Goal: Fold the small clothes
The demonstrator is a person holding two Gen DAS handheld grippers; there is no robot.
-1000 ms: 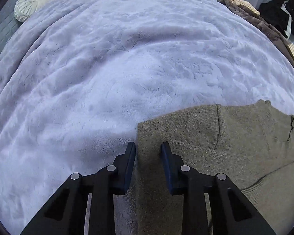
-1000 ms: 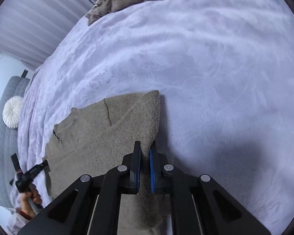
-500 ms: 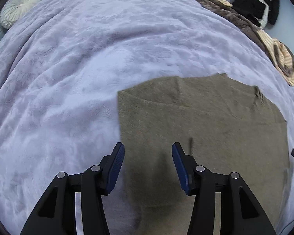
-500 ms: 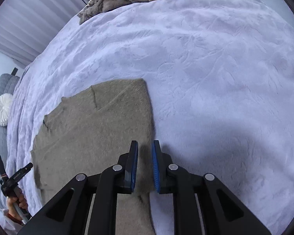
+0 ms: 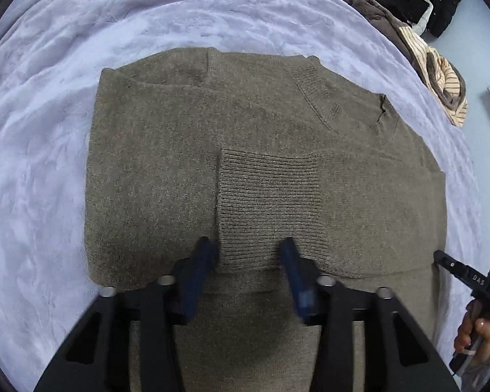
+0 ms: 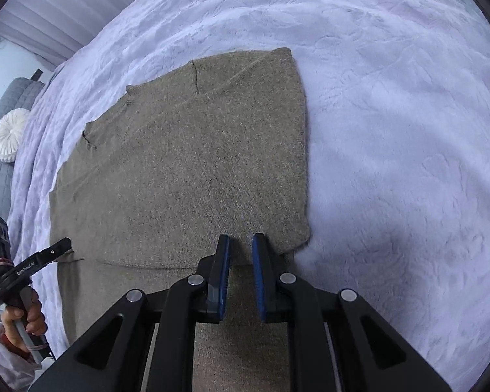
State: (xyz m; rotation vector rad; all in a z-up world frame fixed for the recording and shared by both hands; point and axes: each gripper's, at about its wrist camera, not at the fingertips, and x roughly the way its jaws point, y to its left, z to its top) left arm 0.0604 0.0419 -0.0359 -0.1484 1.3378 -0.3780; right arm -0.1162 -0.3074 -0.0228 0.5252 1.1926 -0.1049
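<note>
An olive-brown knit sweater (image 5: 186, 150) lies flat on the lilac blanket (image 5: 42, 137), its upper part folded down over the lower part, with a ribbed cuff (image 5: 271, 202) on top. My left gripper (image 5: 246, 254) is open and empty, just above the fold's near edge by the cuff. In the right wrist view the sweater (image 6: 186, 170) fills the middle. My right gripper (image 6: 241, 245) is open a narrow gap and holds nothing, over the fold's near right corner. The left gripper also shows there (image 6: 62, 248), and the right gripper shows in the left wrist view (image 5: 441, 258).
A pile of brown and striped clothes (image 5: 434, 62) and a black garment (image 5: 418, 0) lie at the bed's far right edge. A round white cushion (image 6: 8, 137) sits by the grey headboard (image 6: 3, 104). Curtains (image 6: 58, 9) hang behind the bed.
Both grippers let go of the sweater edge and drew back toward me. The left jaws opened wide, the right jaws opened slightly. The folded sweater now lies flat.
</note>
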